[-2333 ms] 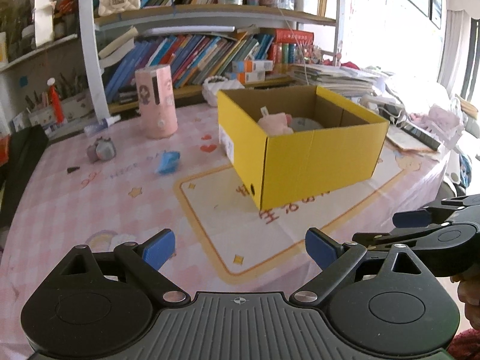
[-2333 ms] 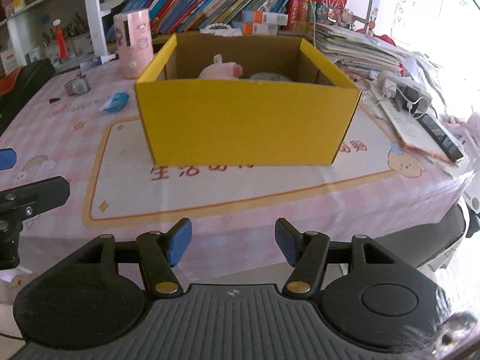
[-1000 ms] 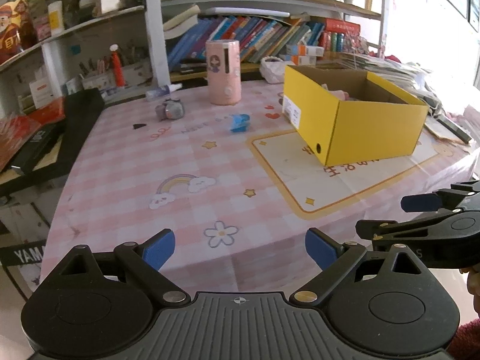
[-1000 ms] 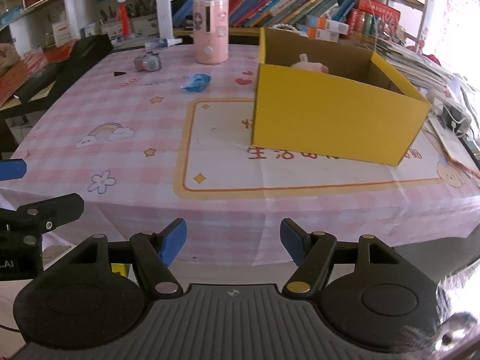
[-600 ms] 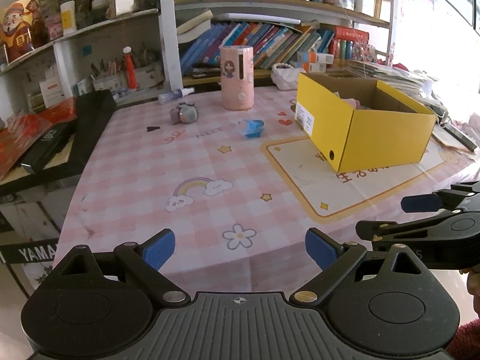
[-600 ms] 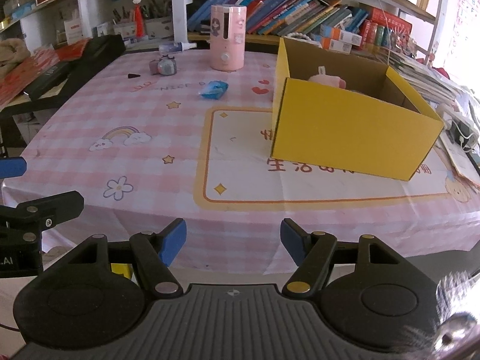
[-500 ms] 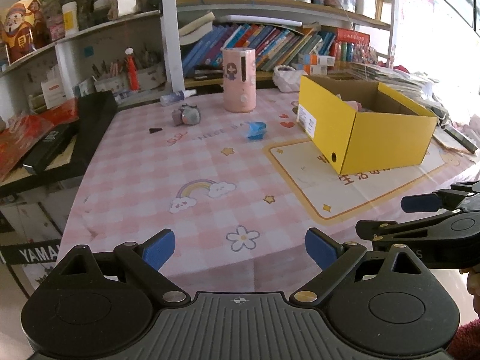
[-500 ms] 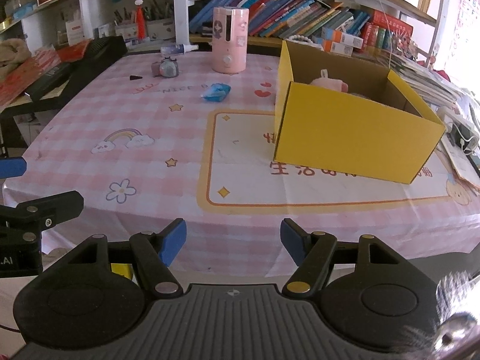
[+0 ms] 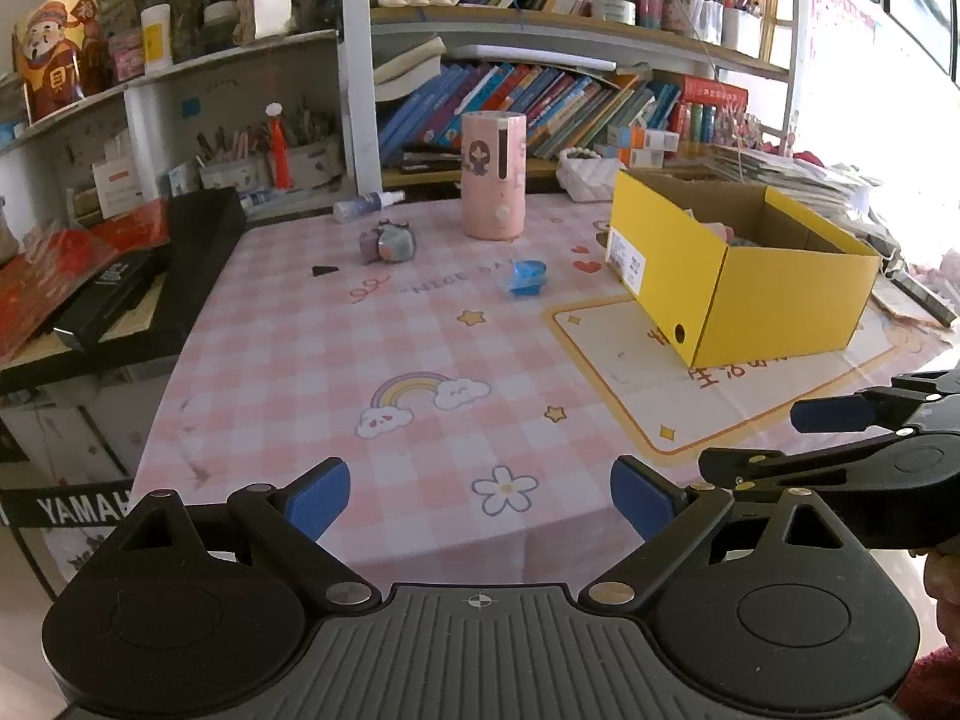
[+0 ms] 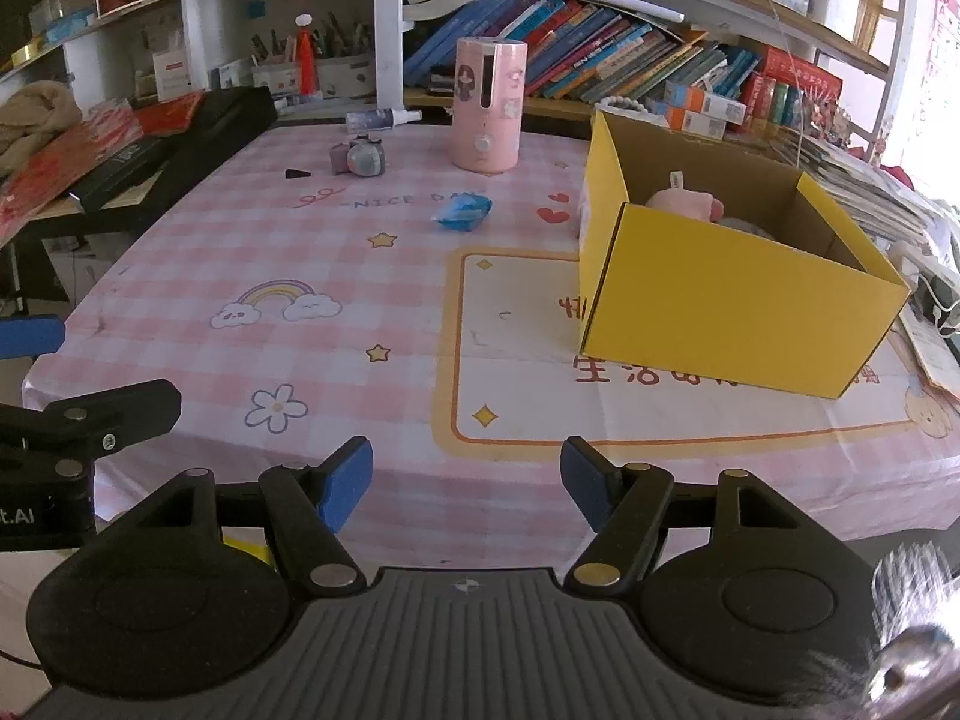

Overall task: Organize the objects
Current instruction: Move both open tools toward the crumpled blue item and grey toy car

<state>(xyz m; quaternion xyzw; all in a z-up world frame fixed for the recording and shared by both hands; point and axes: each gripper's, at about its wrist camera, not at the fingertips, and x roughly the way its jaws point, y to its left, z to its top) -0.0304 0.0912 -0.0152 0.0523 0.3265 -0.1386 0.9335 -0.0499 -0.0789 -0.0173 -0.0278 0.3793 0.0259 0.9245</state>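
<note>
A pink checked tablecloth covers the table, with bookshelves behind it at 12 o'clock. The yellow box stands open at 2 o'clock on the cream mat, holding a pink plush against its far wall. A pink canister stands upright at 12 o'clock near the table's far edge. At 11 o'clock sits a grey toy camera, with a spray bottle lying just beyond it. A blue packet lies between the canister and the box, apart from both. A small black triangle lies left of the camera.

The left gripper hangs over the table's near edge at 6 o'clock, jaws spread wide with nothing between them. The right gripper hangs likewise, jaws parted less widely and empty.
</note>
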